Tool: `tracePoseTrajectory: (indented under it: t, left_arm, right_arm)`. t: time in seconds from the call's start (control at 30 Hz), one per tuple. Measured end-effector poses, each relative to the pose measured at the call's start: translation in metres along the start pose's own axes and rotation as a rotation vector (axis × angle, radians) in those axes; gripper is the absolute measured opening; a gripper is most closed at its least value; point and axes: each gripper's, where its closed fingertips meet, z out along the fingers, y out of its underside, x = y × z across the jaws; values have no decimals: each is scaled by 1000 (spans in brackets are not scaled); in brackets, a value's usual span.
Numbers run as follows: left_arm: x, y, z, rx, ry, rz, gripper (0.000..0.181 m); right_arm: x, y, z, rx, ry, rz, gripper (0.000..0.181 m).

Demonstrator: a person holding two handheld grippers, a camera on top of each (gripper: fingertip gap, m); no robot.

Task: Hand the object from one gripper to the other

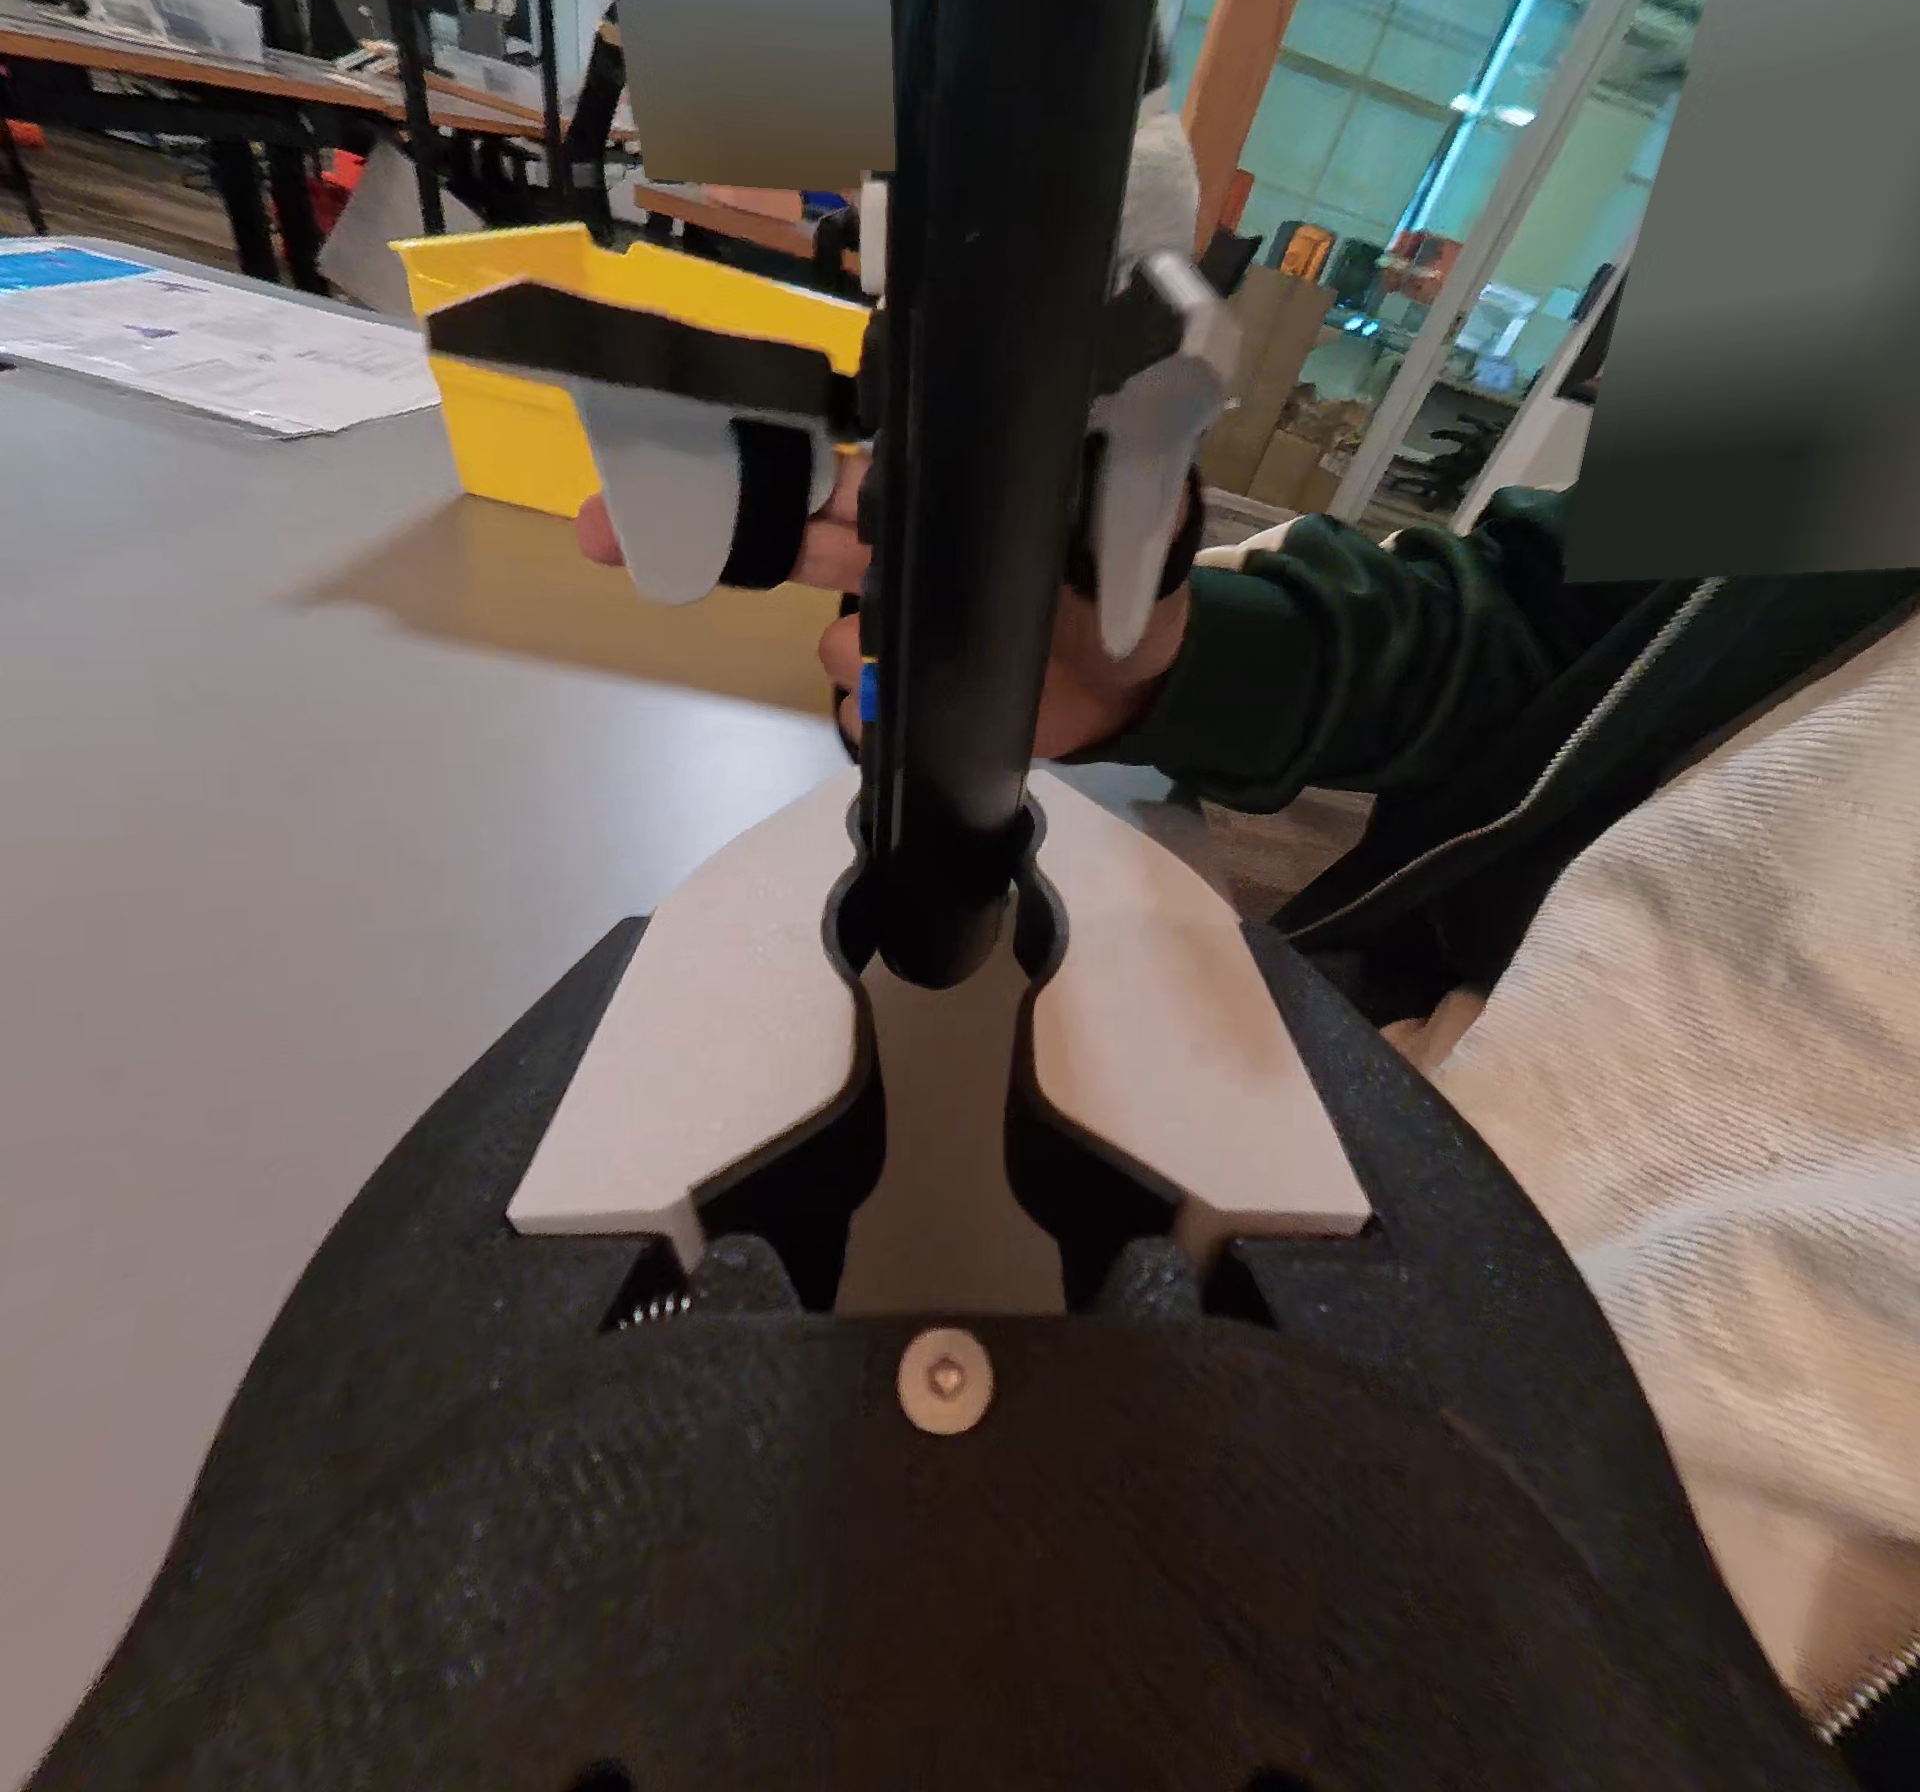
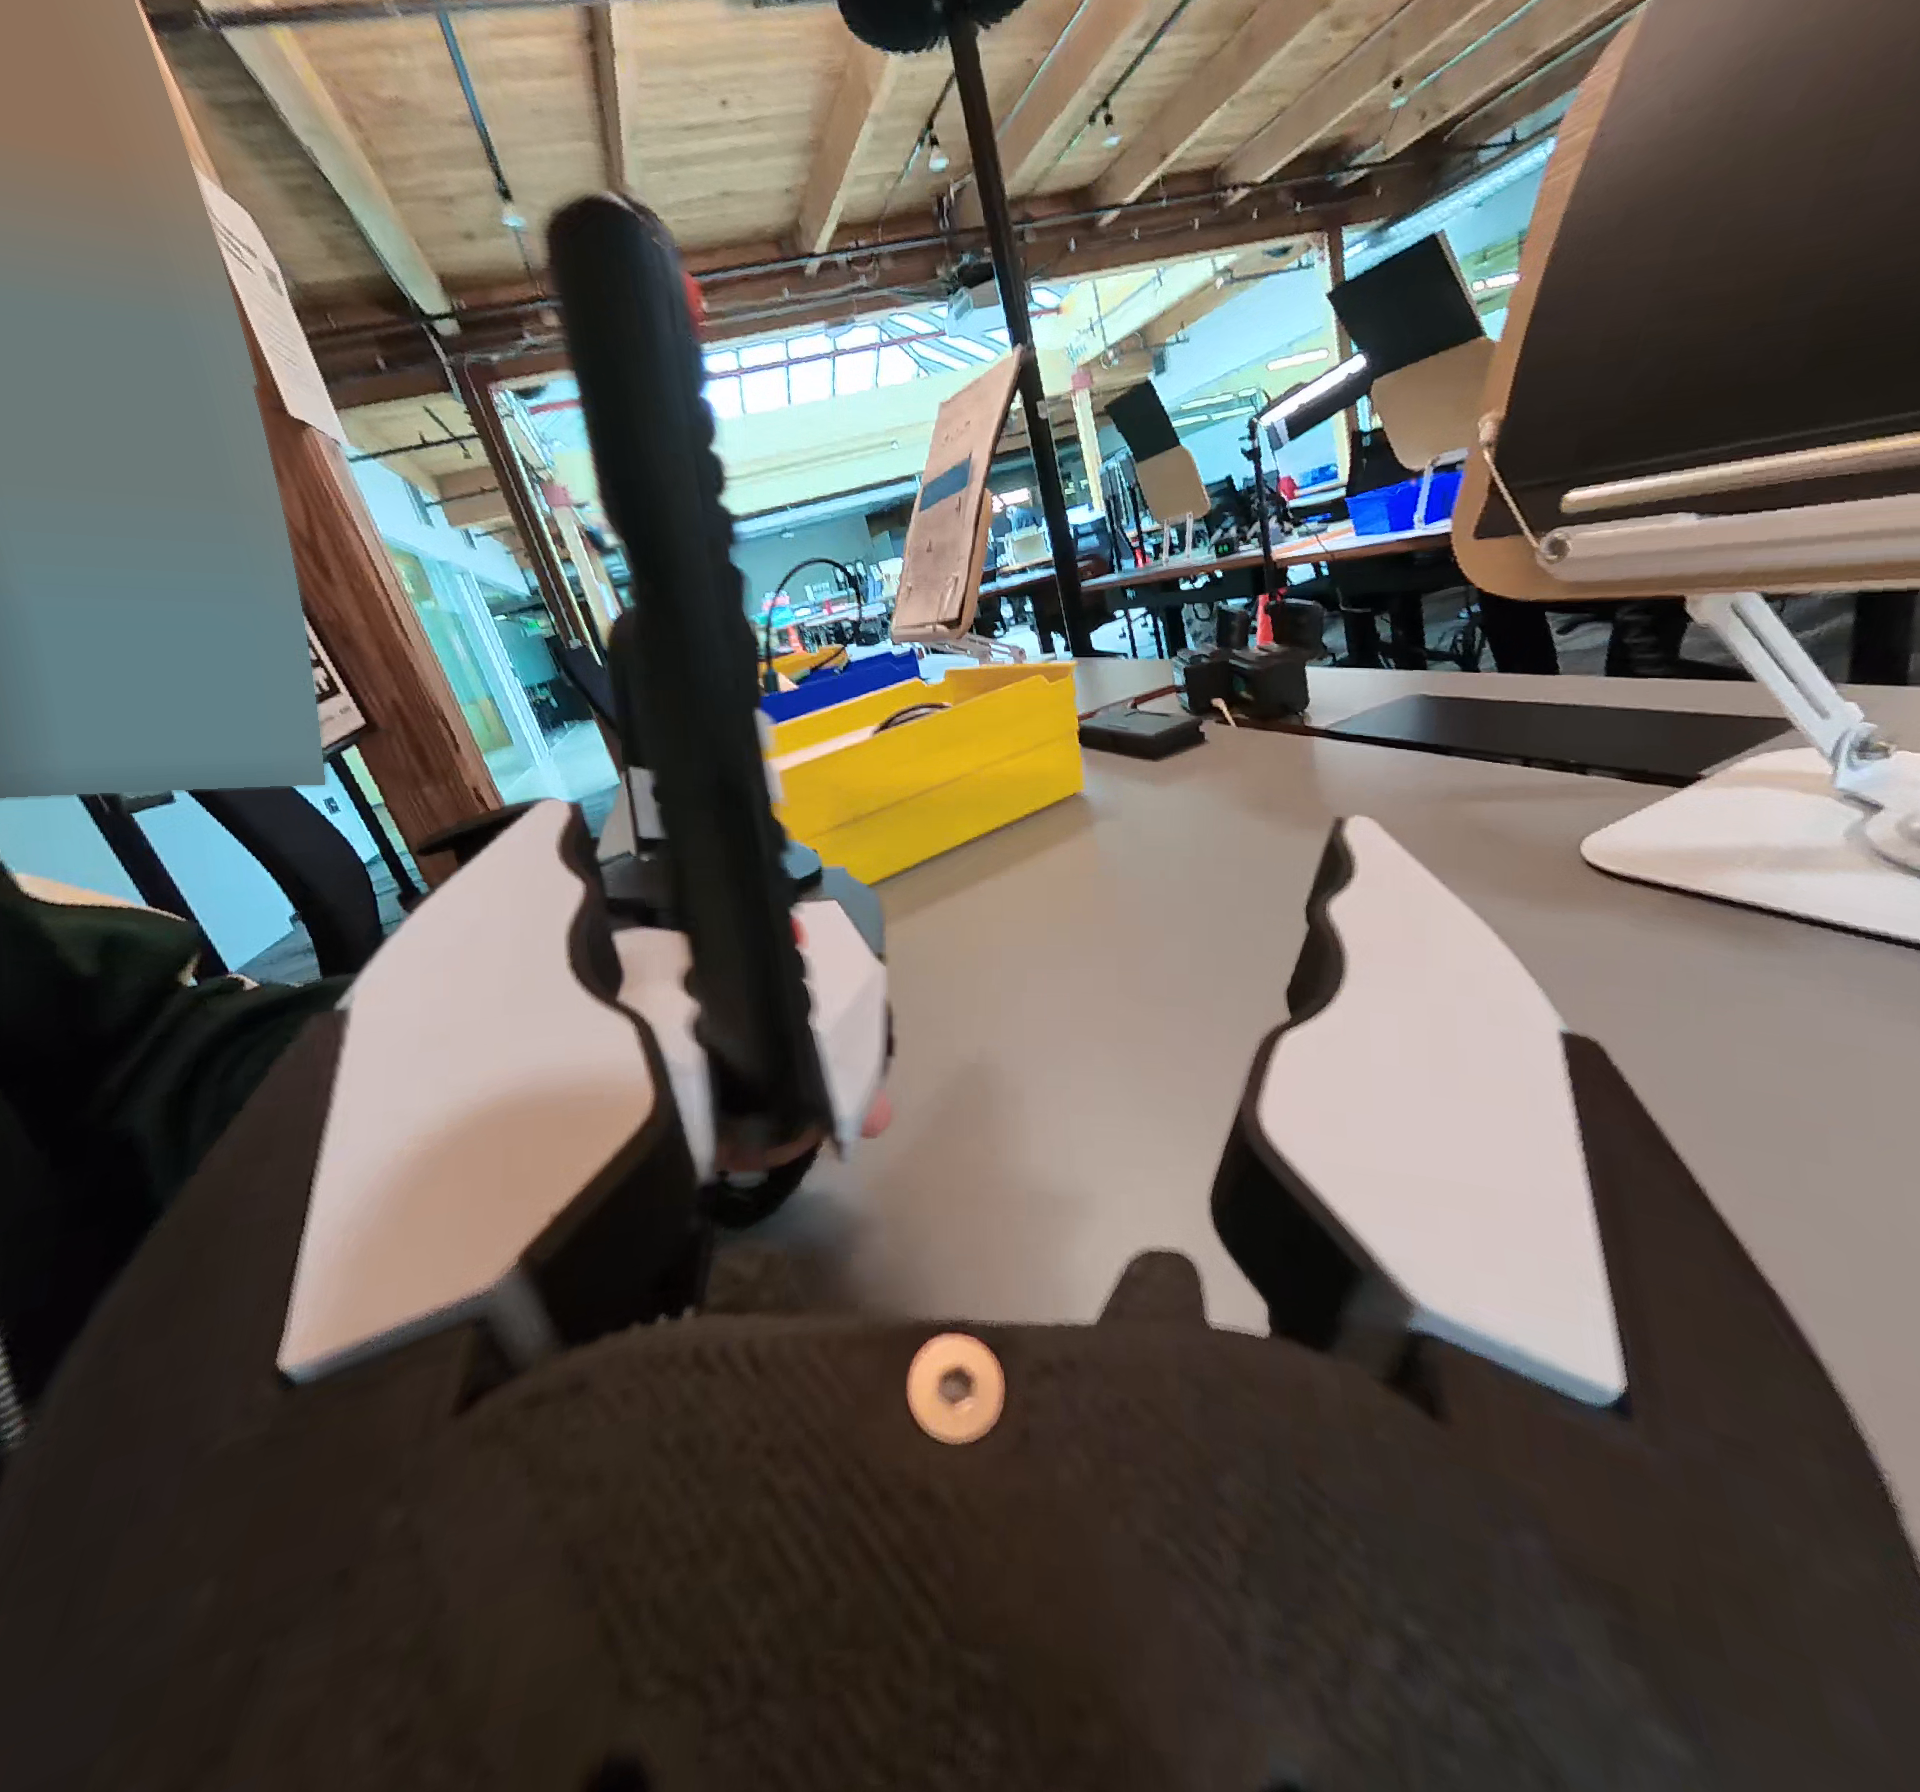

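1. Nearest the left wrist camera, the left gripper (image 1: 940,911) is clamped on the bottom end of the object (image 1: 997,392), a long black rod-like tool that stands upright toward 12 o'clock above the grey table (image 1: 312,807).
2. Across from it, the right gripper (image 2: 1039,994) has its fingers spread wide with nothing between them; the object stands at its 10 o'clock, just beside its left finger.
3. Stiff and fairly light by the look of it; the smooth barrel may slip or pivot, as it is held only at one end.
4. Best hold, I judge: the ribbed mid-section (image 2: 727,558), above the left gripper.
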Motion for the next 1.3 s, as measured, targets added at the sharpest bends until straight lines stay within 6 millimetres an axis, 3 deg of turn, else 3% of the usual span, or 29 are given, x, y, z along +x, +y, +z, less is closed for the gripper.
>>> tracePoseTrajectory:
  t: [0.1, 0.23, 0.6, 0.97, 1.3]
  left_arm:
    - [-2, 8, 3, -61, -20, 25, 22]
    - [6, 10, 8, -69, 9, 35, 22]
    - [19, 14, 16, -97, 59, 48, 22]
    - [22, 14, 19, -92, 62, 51, 23]
    - [16, 6, 18, -26, 20, 47, 61]
  right_arm:
    - [-15, -11, 2, 23, -40, -14, 119]
    - [-47, -24, 4, -7, -165, -33, 74]
    - [-64, -28, 1, -38, -222, -88, 32]
    - [-70, -28, 0, -41, -232, -127, 24]
    - [-67, -15, 2, -95, -224, -131, 23]
